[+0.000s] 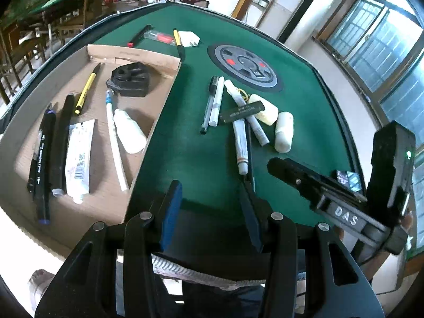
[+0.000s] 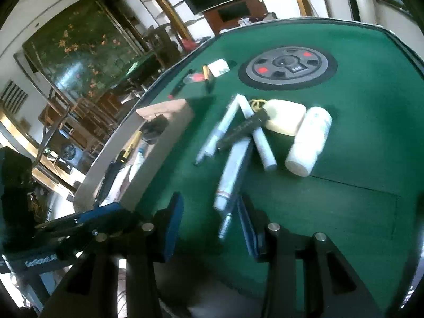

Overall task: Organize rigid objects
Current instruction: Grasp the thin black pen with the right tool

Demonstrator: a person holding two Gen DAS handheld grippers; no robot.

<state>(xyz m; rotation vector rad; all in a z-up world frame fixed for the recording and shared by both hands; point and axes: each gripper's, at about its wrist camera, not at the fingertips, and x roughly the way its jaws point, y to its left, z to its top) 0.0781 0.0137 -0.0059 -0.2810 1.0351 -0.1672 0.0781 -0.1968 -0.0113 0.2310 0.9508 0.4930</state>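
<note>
Both claws are seen open and empty above the green tabletop [image 1: 190, 137]. Left claw [image 1: 212, 206] is held over the near edge, its blue pads [image 1: 172, 212] spread wide, just beside the cardboard tray [image 1: 132, 53]. Right claw [image 2: 209, 225] is lowered toward a white marker [image 2: 230, 172], whose near tip is seen between the parted fingers; whether it is touched cannot be told.

Inside the tray are laid a yellow pen [image 1: 86, 90], a black pen [image 1: 43, 164], a white tube [image 1: 78, 156], a slim white pen [image 1: 115, 143], a small white bottle [image 1: 129, 129] and a black block [image 1: 129, 79].

On the tabletop, near the round centre panel [image 1: 245, 66], a loose pile is seen: crossed markers, a clear pen [image 1: 208, 106], a flat black bar [image 1: 242, 111] resting on top, a cream soap-like piece [image 1: 266, 108] and a white cylinder [image 1: 283, 132].
</note>
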